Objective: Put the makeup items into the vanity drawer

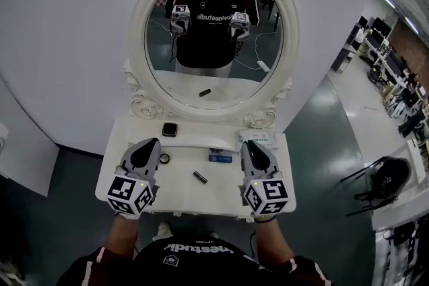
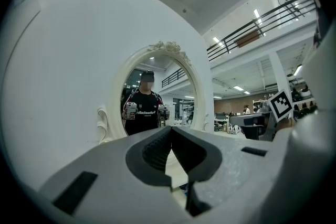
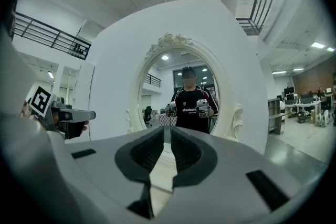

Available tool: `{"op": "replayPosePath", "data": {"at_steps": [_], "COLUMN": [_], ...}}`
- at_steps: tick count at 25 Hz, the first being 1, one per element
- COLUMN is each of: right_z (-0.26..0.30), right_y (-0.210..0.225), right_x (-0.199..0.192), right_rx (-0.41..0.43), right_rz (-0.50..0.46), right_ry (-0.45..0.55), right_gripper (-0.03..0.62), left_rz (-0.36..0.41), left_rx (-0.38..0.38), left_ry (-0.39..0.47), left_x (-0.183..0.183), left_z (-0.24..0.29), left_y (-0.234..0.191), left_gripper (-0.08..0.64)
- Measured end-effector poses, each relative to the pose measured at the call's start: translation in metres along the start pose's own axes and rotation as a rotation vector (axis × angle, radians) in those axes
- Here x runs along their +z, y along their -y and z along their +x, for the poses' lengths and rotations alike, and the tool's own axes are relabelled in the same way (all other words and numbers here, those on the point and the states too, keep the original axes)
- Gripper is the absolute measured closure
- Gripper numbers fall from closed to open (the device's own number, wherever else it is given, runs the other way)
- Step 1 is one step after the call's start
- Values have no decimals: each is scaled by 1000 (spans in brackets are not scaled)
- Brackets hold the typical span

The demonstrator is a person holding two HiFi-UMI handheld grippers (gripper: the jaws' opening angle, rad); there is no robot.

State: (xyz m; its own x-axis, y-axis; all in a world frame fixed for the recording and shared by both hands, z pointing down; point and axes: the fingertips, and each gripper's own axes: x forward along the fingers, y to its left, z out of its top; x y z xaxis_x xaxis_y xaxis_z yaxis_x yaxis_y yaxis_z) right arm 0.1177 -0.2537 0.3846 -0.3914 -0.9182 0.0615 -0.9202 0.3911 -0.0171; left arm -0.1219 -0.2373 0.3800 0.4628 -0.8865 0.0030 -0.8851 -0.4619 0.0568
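- White glossy vanity table: rectangular top with rounded corners, and an oval mirror in a rose-carved frame.
- Makeup items all lie on the top:
  - square dark compact at the mirror's base
  - small round pot just beside the left gripper
  - flat blue case near the centre
  - dark tube lying askew, nearer the front edge
  - white box at the right rear, partly covered by the right gripper
- Left gripper: grey shell, ribbed dark pads, tips pressed together with nothing pinched.
- Right gripper: tips a narrow slit apart, nothing between.
- The grippers hover level over the two ends of the top, with bare surface between them.
- Drawer: cannot be made out, since the marker cubes and the near edge hide the vanity's front.
- Print on the case and box is too small to read.
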Motion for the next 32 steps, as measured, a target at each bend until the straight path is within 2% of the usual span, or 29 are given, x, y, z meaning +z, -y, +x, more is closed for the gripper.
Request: {"op": "replayPosePath", "data": {"at_steps": [9,32], "right_z": [2,0], "right_y": [0,5], "right_x": [5,2], "right_rx": [-13,-49], "right_rz": [-14,-15], "right_ry": [13,13], "right_gripper": [589,589], "left_rz": [3,-14], "left_rx": [-3,-11], "left_ry": [6,-11], "left_x": [3,-5], "left_z": [-1,2], "left_y": [2,-1], "left_gripper": [555,555]}}
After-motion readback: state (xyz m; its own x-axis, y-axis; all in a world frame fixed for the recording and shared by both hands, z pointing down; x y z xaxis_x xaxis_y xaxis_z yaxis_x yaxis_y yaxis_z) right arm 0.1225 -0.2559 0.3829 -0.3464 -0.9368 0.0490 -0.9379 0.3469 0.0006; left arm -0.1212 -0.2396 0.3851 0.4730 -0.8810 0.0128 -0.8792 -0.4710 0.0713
